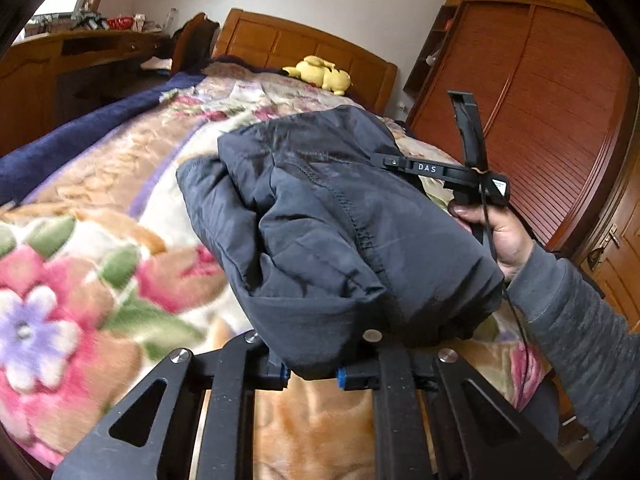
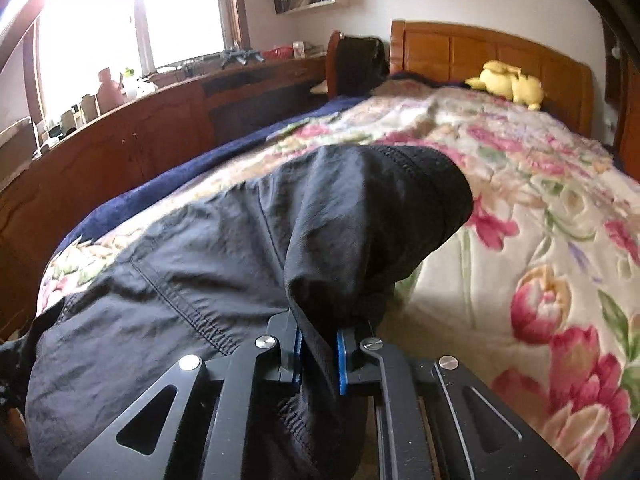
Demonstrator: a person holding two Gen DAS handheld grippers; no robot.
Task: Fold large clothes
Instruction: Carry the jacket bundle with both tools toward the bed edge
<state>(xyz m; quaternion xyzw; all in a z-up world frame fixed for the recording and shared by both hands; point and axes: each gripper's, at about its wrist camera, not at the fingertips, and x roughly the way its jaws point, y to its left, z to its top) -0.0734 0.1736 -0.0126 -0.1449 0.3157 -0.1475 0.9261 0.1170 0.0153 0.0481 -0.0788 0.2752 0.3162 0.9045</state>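
A dark, padded jacket lies bunched on the floral blanket of a bed. In the left wrist view my left gripper is shut on the jacket's near hem, with cloth pinched between the blue pads. A hand in a grey sleeve holds the right gripper's handle at the jacket's far right side; its fingertips are hidden behind the cloth. In the right wrist view my right gripper is shut on a raised fold of the jacket, which drapes left and down over the bed's edge.
A yellow plush toy rests by the wooden headboard. A dark blue cover runs along the bed's left side. A wooden cabinet with clutter stands under the window. A wooden wardrobe stands to the right.
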